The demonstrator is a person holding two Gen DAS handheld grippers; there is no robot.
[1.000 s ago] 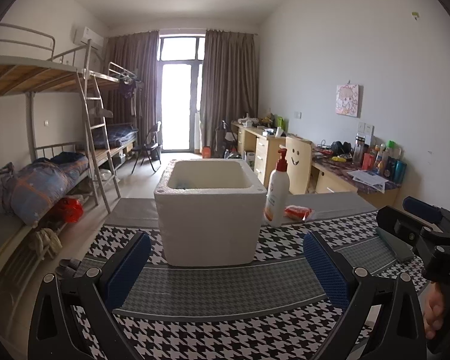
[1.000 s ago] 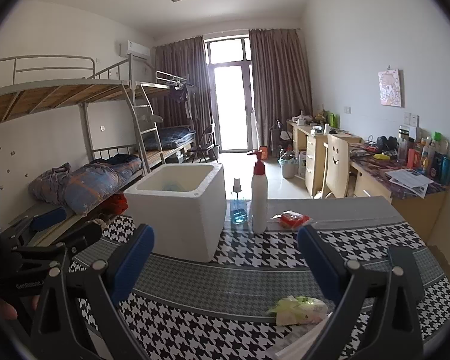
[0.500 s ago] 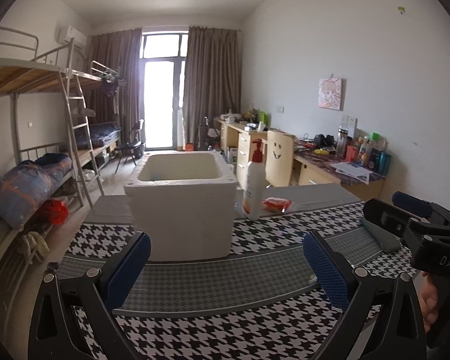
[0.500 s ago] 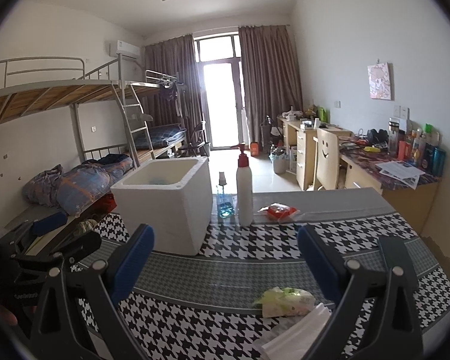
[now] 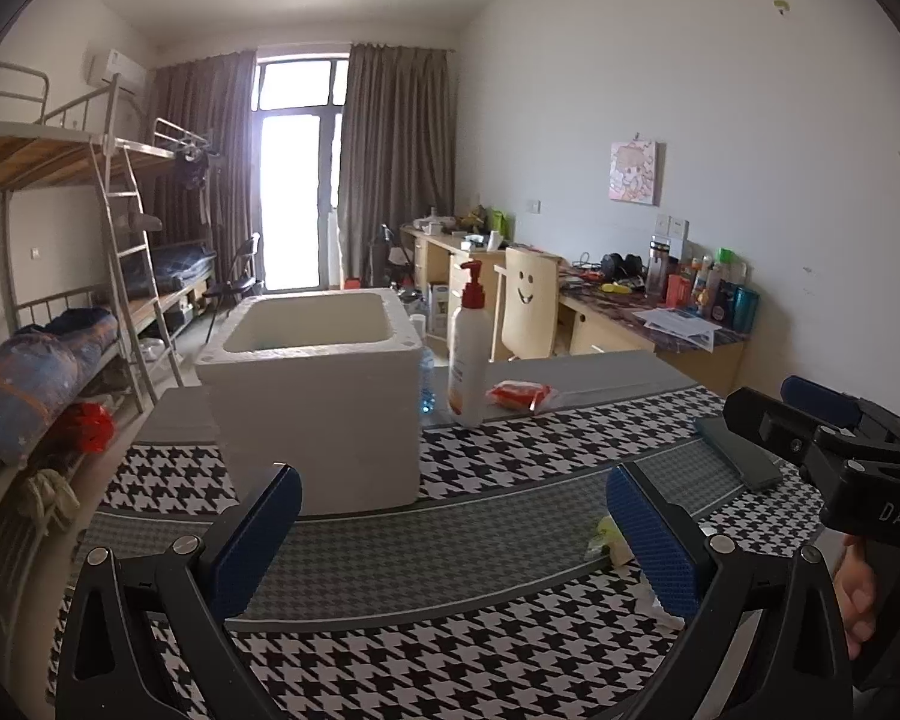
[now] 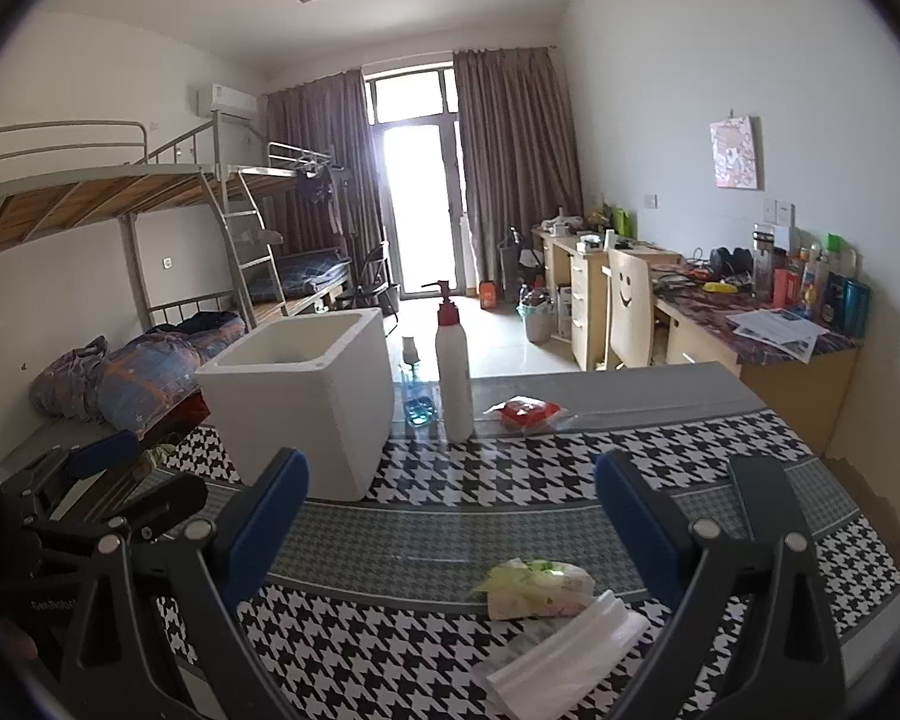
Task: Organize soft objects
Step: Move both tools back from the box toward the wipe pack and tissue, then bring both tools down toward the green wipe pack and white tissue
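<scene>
Green-white soft pack (image 6: 534, 588) flat on houndstooth cloth, touching clear bag (image 6: 561, 648); red pack (image 6: 525, 411) nr pump bottle

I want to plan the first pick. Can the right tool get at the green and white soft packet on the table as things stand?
Probably yes. The right tool is open, and the soft packet lies between and just beyond its fingers, uncovered; only a white plastic piece lies beside it.

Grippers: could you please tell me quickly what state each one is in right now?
Left gripper: open, holding nothing.
Right gripper: open, holding nothing.
</scene>
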